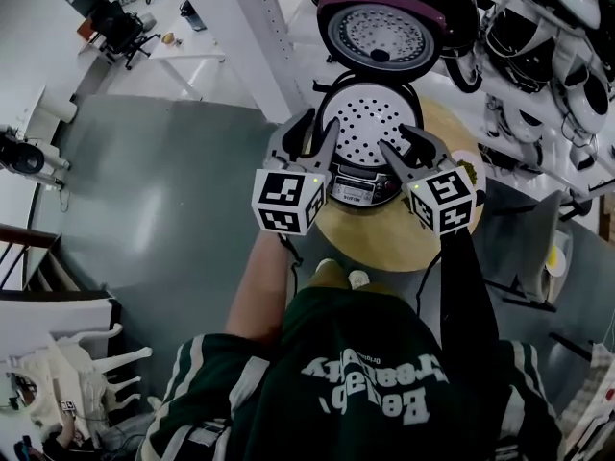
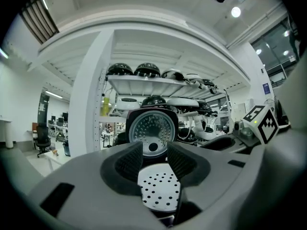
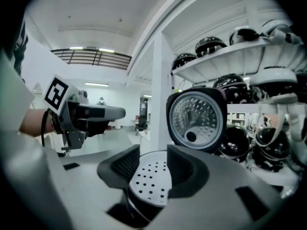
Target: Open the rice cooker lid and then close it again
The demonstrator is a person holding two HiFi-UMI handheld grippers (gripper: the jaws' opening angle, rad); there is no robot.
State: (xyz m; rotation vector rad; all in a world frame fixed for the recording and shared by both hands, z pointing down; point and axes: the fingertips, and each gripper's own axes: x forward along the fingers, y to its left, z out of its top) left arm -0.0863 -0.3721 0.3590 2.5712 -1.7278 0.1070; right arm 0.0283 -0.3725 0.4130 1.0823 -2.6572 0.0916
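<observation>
The rice cooker [image 1: 365, 188] stands on a round wooden table [image 1: 384, 238]. Its lid [image 1: 382, 35] is swung up and back, showing the metal inner face. A white perforated tray [image 1: 370, 123] lies in the pot. My left gripper [image 1: 322, 123] hovers at the cooker's front left, open with nothing between its pads. My right gripper [image 1: 399, 140] hovers at the front right, also open and empty. In the left gripper view the jaws [image 2: 153, 159] frame the lid [image 2: 151, 131] and tray [image 2: 160, 190]. The right gripper view shows the same past its jaws [image 3: 152, 169], with the lid [image 3: 196, 119] upright.
Shelves [image 1: 538, 27] packed with several other rice cookers run behind and to the right of the table. A white post [image 1: 259, 36] stands at the back left. Grey floor [image 1: 154, 190] lies to the left. The person's green shirt [image 1: 365, 382] is close to the table's front edge.
</observation>
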